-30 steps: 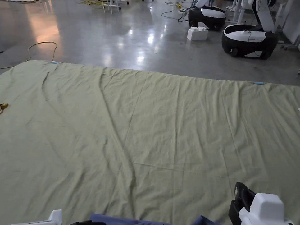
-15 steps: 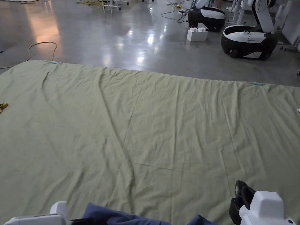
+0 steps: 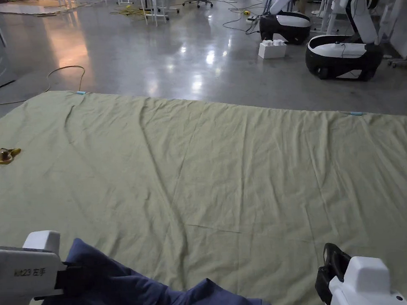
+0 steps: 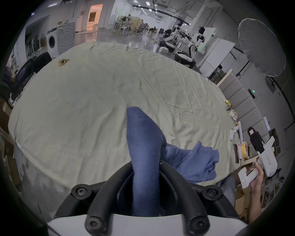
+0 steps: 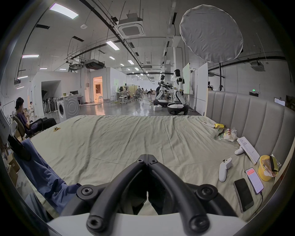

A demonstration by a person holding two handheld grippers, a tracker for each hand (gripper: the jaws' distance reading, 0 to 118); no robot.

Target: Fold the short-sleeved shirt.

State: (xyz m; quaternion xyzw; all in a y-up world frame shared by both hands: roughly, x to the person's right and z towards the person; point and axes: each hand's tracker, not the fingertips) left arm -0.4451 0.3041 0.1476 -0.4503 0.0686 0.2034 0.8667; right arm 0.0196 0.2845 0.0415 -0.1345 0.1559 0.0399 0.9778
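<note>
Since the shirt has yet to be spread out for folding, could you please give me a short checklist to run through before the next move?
1. Left gripper clamped on the blue shirt: ok, cloth passes between its jaws.
2. Right gripper free to take a second hold: ok, jaws together on nothing.
3. Shirt lying flat: not ok, bunched at the near edge.
4. Space on the green sheet ahead: ok.
5. Which part of the shirt is clamped: cannot tell.

Green sheet (image 3: 224,166) spread wide, creased. On it near the padded headboard (image 5: 249,115): a white game controller (image 5: 224,169), two phones (image 5: 243,194), a yellow bowl (image 5: 265,169) and papers (image 5: 248,149). Beyond the sheet's far edge: a grey floor (image 3: 160,55), two white robots (image 5: 177,95), a washing machine (image 5: 61,111).
</note>
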